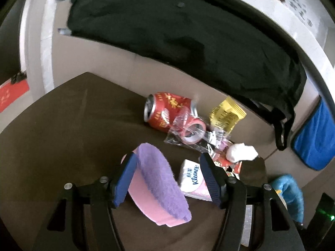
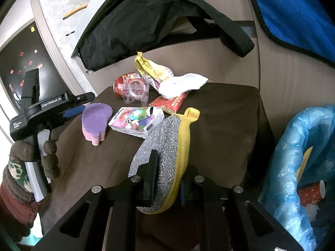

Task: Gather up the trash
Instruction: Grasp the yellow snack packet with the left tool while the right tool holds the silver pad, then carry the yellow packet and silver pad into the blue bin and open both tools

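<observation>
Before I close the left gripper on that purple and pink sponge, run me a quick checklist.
1. Purple and pink sponge between the left gripper fingers: ok.
2. Left jaws open, pads off it: ok.
3. Kleenex pack clear of the right-hand finger: not ok, it lies right beside it.
4. Right gripper shut on the silver and yellow scourer: ok.
5. Blue trash bag mouth open: ok.

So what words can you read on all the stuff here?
"Kleenex": on the tissue pack.
"GenRobot.AI": on the left gripper.
Red can: gold characters, too blurred to read.
Yellow wrapper: print too small.
Red packet: print too small.
</observation>
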Motion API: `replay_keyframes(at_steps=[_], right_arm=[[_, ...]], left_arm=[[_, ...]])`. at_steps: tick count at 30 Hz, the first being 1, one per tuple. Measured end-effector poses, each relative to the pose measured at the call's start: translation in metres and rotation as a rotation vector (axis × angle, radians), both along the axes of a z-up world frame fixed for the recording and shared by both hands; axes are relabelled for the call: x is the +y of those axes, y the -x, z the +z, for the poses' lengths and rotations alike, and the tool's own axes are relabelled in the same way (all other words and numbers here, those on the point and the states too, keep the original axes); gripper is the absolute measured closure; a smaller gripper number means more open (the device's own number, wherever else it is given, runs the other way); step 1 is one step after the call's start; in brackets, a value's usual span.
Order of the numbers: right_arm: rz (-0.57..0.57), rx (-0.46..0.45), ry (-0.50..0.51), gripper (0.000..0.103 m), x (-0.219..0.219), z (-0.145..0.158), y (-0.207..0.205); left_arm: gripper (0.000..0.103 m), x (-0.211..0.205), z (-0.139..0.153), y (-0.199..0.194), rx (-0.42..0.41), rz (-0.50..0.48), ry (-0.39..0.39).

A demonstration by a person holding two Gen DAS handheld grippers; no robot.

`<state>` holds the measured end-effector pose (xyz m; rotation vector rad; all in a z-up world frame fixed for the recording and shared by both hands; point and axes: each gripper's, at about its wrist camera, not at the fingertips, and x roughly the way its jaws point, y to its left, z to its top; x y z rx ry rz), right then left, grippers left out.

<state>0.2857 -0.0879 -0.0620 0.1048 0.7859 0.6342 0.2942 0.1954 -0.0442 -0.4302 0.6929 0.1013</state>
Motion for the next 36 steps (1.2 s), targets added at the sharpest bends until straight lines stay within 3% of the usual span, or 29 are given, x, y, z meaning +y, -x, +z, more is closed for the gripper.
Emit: replay_keyframes(at_steps=[6, 10, 14, 17, 24, 26, 27, 30, 31, 36], right_arm=[[0.003, -0.006, 0.006, 0.087, 0.000, 0.001, -0.001], [0.001, -0.011, 0.013, 0.087, 0.003, 0.003, -0.001], [0.000, -0.021, 0.022, 0.087, 0.005, 0.005, -0.002], [-0.003, -0.017, 0.033, 0.087, 0.006, 0.003, -0.005], [-0.008, -0.031, 0.042, 0.087, 0.004, 0.008, -0.010], [-0.010, -0.035, 0.042, 0.087, 0.004, 0.011, -0.013], [-0.007, -0.039, 0.038, 0.087, 0.005, 0.015, -0.014], [-0.010, -0.062, 0.048, 0.087, 0.008, 0.026, -0.015], [-0.015, -0.073, 0.053, 0.087, 0.009, 0.031, -0.014], [-0.019, -0.119, 0.064, 0.087, 0.008, 0.054, -0.008]], left_arm=[[0.040, 0.029, -0.009, 0.028, 0.025, 0.079, 0.004], [0.040, 0.017, -0.004, 0.024, -0.006, -0.032, -0.028], [0.040, -0.017, 0.009, -0.005, -0.095, -0.148, -0.070], [0.040, -0.046, 0.014, -0.040, -0.116, -0.237, -0.110], [0.040, -0.070, 0.005, -0.120, -0.046, -0.197, -0.139], [0.047, -0.073, 0.001, -0.132, -0.026, -0.193, -0.142], [0.063, -0.074, 0.001, -0.135, -0.023, -0.205, -0.139], [0.072, -0.073, 0.007, -0.130, -0.043, -0.213, -0.157], [0.085, -0.071, 0.011, -0.124, -0.053, -0.217, -0.165], [0.085, -0.062, 0.042, -0.069, -0.106, -0.211, -0.182]])
